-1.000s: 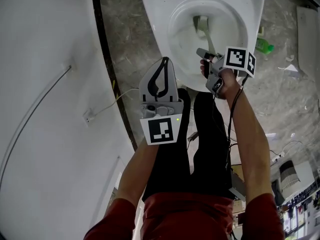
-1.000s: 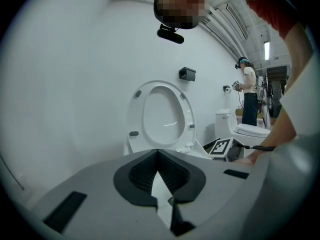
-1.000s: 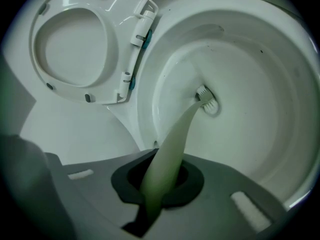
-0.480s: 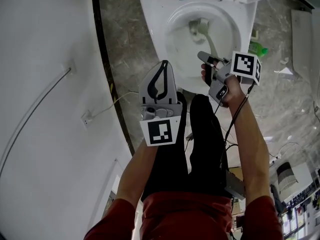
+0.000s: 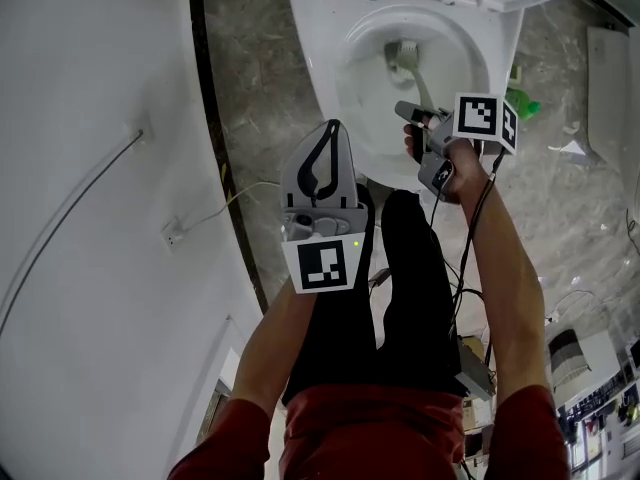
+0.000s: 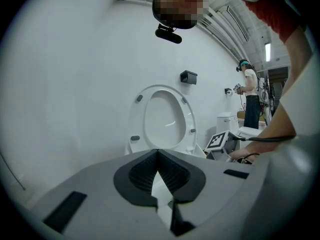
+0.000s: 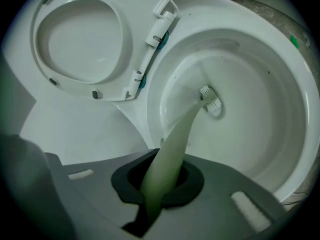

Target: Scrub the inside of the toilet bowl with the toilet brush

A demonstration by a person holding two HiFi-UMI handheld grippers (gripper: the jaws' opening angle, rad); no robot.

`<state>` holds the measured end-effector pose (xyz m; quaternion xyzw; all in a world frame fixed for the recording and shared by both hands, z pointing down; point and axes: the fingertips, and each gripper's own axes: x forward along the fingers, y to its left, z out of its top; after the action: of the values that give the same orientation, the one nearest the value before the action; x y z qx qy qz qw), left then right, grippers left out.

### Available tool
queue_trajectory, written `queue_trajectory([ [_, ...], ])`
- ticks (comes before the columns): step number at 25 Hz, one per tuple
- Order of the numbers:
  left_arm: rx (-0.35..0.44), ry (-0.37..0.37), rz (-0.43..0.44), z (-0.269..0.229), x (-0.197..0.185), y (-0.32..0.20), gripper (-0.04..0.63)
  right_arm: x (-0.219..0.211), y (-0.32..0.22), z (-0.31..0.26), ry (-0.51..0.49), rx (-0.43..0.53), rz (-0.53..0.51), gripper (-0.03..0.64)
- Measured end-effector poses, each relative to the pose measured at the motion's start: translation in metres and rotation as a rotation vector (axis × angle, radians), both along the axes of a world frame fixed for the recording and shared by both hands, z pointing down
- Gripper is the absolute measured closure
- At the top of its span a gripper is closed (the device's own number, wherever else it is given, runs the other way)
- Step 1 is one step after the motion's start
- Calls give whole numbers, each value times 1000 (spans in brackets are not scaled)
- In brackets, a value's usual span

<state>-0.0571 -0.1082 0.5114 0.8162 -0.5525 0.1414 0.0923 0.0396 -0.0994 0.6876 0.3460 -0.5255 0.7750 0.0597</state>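
Toilet brush [image 7: 181, 134] reaches down inside toilet bowl [image 7: 267, 134].

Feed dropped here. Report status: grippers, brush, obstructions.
Right gripper shut on brush, bristles down in bowl. Left gripper shut, empty, held left of bowl. Seat up, nothing blocking brush.

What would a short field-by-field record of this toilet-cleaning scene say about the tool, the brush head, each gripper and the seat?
tool: pale green toilet brush
brush head: down inside the toilet bowl
right gripper: shut on the toilet brush's handle
left gripper: shut, nothing between its jaws, held outside the bowl
toilet seat: raised
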Motion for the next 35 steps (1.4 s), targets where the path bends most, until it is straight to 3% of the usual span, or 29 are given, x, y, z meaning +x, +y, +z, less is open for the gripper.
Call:
queue_trajectory([
  [8, -23, 5, -58, 9, -24, 4, 591, -15, -2, 17, 39, -31, -53, 609],
  [19, 7, 27, -76, -18, -27, -7, 591, -42, -11, -57, -56, 15, -94, 609],
  [30, -6, 12, -108, -3, -42, 4, 591, -32, 5, 24, 95, -34, -278, 609],
  [35, -18, 7, -112, -1, -43, 10, 590, -34, 8, 20, 103, -8, -303, 607],
])
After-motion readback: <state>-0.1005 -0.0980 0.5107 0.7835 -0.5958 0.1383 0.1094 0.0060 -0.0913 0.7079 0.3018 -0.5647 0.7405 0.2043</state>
